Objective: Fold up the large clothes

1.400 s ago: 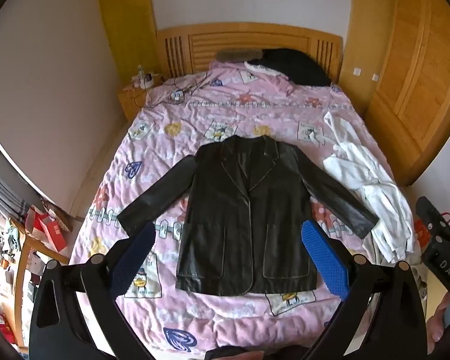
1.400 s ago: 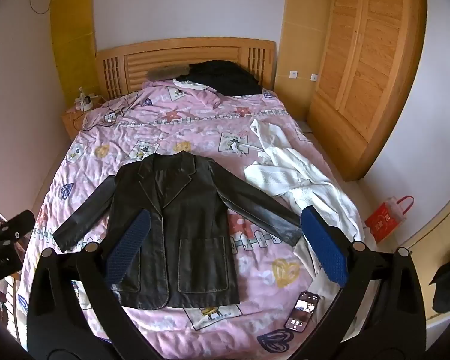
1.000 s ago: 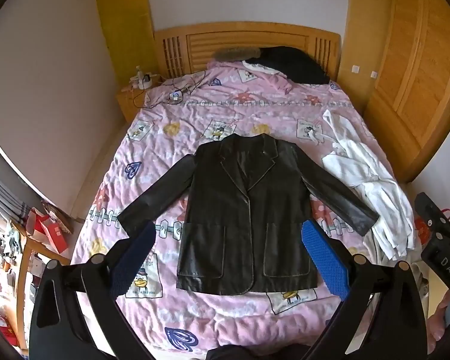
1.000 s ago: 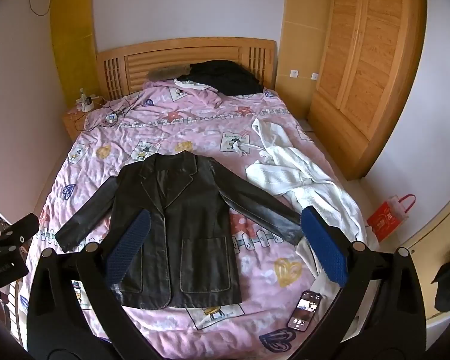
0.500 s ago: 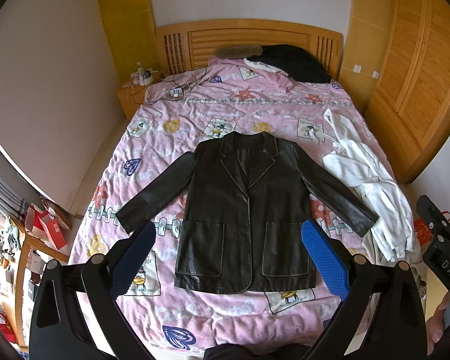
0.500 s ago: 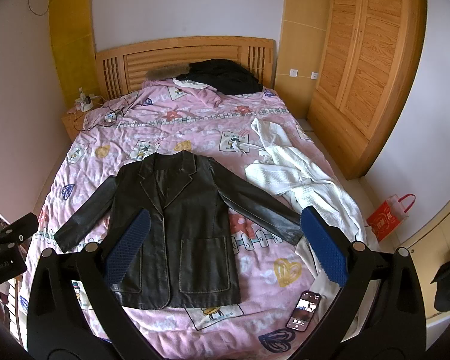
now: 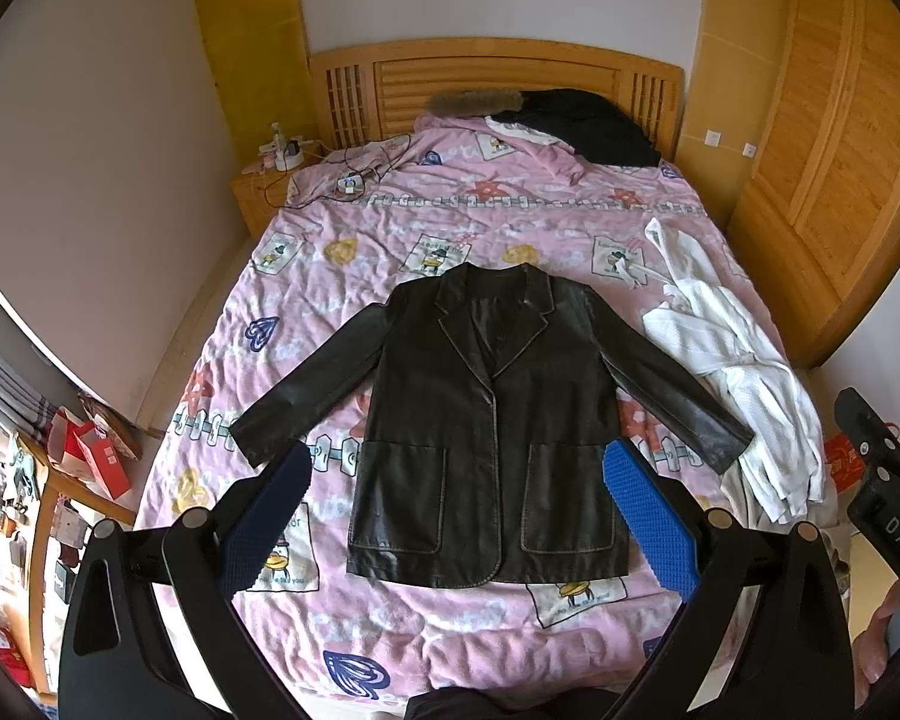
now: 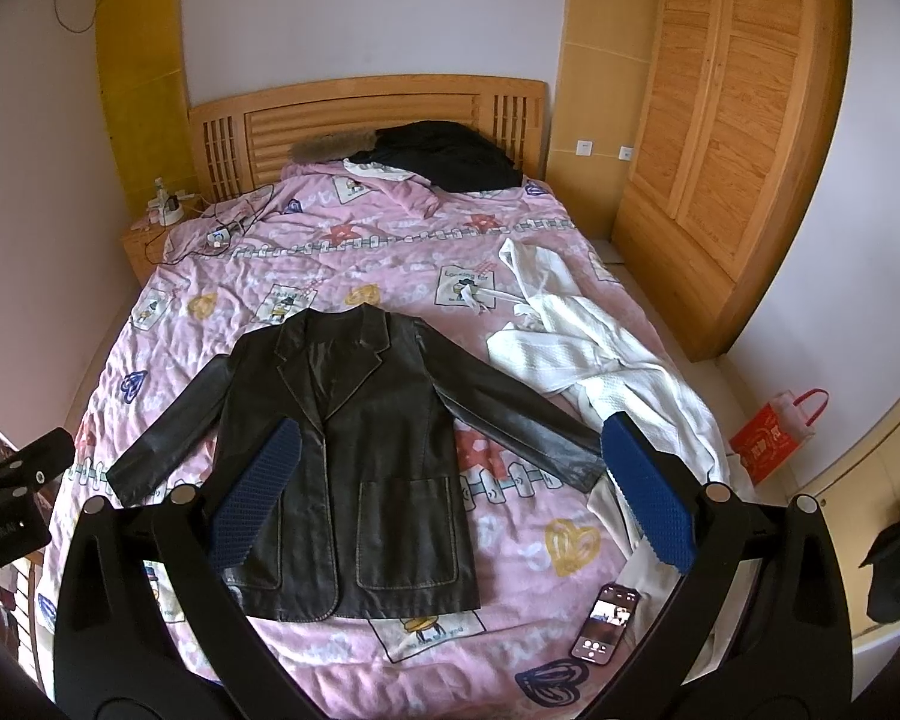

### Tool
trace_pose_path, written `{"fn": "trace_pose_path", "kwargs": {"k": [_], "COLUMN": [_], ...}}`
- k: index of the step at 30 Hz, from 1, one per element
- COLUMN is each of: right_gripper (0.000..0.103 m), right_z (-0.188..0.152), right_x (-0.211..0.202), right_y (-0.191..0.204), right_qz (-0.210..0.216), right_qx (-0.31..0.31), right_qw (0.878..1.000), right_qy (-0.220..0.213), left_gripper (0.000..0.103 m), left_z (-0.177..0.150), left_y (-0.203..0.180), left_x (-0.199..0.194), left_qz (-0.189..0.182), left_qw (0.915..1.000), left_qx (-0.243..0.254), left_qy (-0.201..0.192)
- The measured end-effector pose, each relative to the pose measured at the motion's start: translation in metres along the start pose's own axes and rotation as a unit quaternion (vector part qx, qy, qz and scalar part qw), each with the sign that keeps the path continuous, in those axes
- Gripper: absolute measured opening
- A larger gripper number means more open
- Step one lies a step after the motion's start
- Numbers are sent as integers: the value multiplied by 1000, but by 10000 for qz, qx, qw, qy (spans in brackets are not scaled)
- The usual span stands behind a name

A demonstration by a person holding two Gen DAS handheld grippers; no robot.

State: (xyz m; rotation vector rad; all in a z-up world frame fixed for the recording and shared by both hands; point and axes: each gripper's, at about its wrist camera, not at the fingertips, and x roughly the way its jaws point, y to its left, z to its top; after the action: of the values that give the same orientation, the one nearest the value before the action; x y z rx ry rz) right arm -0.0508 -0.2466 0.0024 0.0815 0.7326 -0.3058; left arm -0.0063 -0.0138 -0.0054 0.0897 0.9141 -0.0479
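Dark leather jacket flat, face up on pink bedspread, sleeves spread. Left gripper and right gripper spread wide, empty.

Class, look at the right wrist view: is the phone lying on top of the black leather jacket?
No. The phone lies on the pink bedspread near the foot of the bed, apart from the black leather jacket, which is spread flat further left.
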Motion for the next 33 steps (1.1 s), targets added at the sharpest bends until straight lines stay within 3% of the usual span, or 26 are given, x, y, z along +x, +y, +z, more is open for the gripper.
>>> {"fn": "trace_pose_path", "kwargs": {"k": [21,30,33], "right_gripper": [98,98,98], "right_z": [-3,2,8], "right_x": [4,11,15], "right_y": [-2,11,22], "right_qz": [1,96,161], "right_qx": [13,-110,-210], "right_qw": [10000,9999,9996], "right_qy": [14,20,10], "left_gripper": [95,95,95], "left_z": [-1,6,9], "left_y": [9,18,32], "left_x": [-2,0,9], "left_qz": [-20,68,183], "left_qw": [9999,9998,9990], "left_qx": [-144,-188,-359], "left_qy": [26,40,203]}}
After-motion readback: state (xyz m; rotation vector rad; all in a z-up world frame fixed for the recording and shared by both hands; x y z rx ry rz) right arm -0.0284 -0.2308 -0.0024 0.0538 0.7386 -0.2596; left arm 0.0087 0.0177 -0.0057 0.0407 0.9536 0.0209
